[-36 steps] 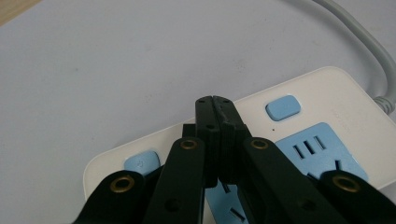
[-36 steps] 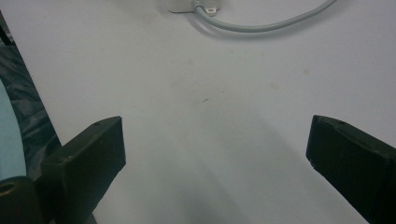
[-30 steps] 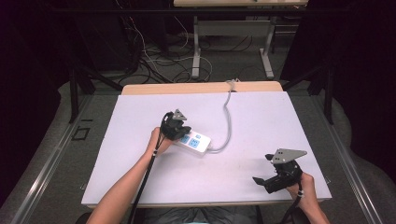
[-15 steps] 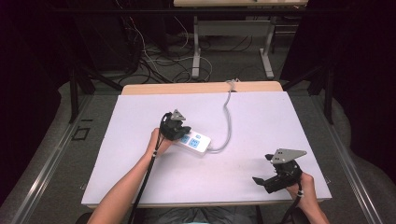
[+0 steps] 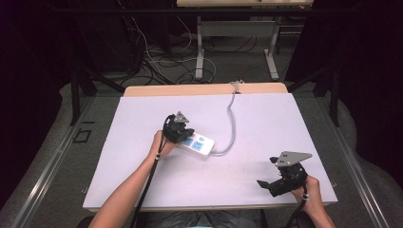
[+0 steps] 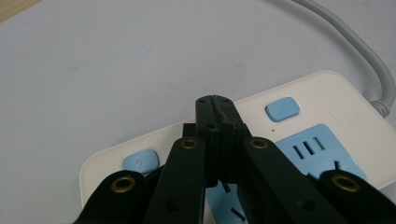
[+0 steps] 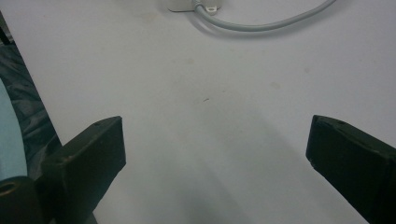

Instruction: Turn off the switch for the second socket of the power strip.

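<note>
Left gripper (image 6: pixel 215 105), jaws together, over power strip (image 6: pixel 327 100); lettering perhaps embossed, unreadable.

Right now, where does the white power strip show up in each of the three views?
High view: the power strip lies mid-table, just right of the left gripper.
Left gripper view: it spans the lower middle, under the shut fingers.
Right gripper view: a corner shows at the top edge.
Shared landmark: its grey cord.
</note>
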Tool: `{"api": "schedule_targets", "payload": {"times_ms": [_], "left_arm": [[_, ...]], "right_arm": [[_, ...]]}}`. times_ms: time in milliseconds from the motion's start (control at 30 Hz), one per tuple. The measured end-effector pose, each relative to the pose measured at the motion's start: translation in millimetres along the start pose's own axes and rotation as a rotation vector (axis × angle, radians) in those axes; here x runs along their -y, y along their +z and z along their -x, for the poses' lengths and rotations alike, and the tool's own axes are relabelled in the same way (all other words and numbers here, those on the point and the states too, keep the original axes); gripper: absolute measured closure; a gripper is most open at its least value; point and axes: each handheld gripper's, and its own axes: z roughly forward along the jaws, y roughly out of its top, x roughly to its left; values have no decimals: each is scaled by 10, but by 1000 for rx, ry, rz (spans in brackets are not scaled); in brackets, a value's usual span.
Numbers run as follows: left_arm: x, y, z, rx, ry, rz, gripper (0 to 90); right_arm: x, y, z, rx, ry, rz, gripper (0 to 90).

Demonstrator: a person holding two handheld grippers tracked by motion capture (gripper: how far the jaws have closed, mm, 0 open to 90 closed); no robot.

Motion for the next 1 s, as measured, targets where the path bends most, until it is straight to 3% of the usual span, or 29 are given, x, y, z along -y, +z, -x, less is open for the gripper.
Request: {"api": "schedule_targets", "payload": {"times_ms": [100,1000], "left_arm": [[-4,-16,-4,10,1,-19,900],[-1,-4,10,-2,3,-7,900]], "right_arm": [[1,-4,4,0,-5,1,41],[1,-5,3,0,-3,0,41]]}}
